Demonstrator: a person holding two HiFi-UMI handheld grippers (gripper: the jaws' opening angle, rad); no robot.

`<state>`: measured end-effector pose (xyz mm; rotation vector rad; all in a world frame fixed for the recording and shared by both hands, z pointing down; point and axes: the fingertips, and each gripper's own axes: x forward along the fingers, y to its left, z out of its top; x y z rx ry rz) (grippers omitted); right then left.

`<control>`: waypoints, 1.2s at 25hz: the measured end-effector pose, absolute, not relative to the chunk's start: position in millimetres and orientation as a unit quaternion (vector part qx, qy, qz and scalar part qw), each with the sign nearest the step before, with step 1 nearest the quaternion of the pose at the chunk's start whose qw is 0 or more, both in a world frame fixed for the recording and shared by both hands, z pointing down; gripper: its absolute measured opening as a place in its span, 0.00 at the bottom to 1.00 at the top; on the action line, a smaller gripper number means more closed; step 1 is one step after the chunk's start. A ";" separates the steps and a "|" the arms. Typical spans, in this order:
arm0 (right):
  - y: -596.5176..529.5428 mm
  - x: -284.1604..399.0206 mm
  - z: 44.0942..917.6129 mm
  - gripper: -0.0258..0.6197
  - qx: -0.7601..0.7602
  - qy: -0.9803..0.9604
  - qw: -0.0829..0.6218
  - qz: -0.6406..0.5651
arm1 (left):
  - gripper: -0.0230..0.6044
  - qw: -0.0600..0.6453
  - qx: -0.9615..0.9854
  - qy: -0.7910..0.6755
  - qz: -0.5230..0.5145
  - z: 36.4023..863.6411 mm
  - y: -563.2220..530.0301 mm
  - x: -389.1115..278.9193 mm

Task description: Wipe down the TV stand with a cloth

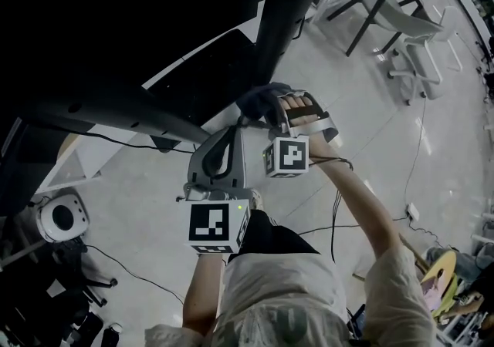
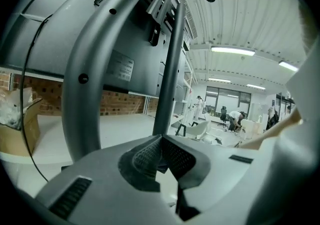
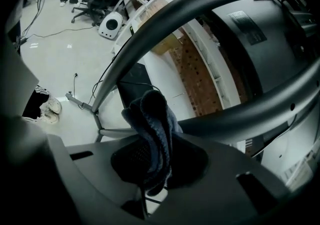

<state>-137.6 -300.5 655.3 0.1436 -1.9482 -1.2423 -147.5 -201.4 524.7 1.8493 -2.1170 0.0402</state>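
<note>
By TV stand, cloth between right jaws.

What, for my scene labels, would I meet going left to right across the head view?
White round appliance on the floor → left gripper → right gripper, jaws shut on the dark cloth → white chair.
</note>
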 end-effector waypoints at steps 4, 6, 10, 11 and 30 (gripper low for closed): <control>-300.7 -138.9 679.5 0.13 0.046 -0.767 0.413 -0.489 | 0.06 0.176 0.646 -0.743 0.019 539.3 -198.7 -148.9; -300.9 -139.4 690.8 0.13 0.039 -0.764 0.422 -0.486 | 0.06 0.184 0.645 -0.741 0.019 547.0 -197.9 -149.1; -302.9 -141.8 711.3 0.13 0.034 -0.762 0.435 -0.479 | 0.06 0.197 0.648 -0.735 0.022 563.4 -197.0 -143.3; -303.8 -142.0 718.5 0.13 0.033 -0.760 0.437 -0.480 | 0.06 0.199 0.648 -0.734 0.023 566.9 -196.2 -141.6; -304.5 -140.3 826.8 0.13 -0.004 -0.748 0.479 -0.460 | 0.06 0.246 0.634 -0.732 0.043 625.6 -177.3 -134.8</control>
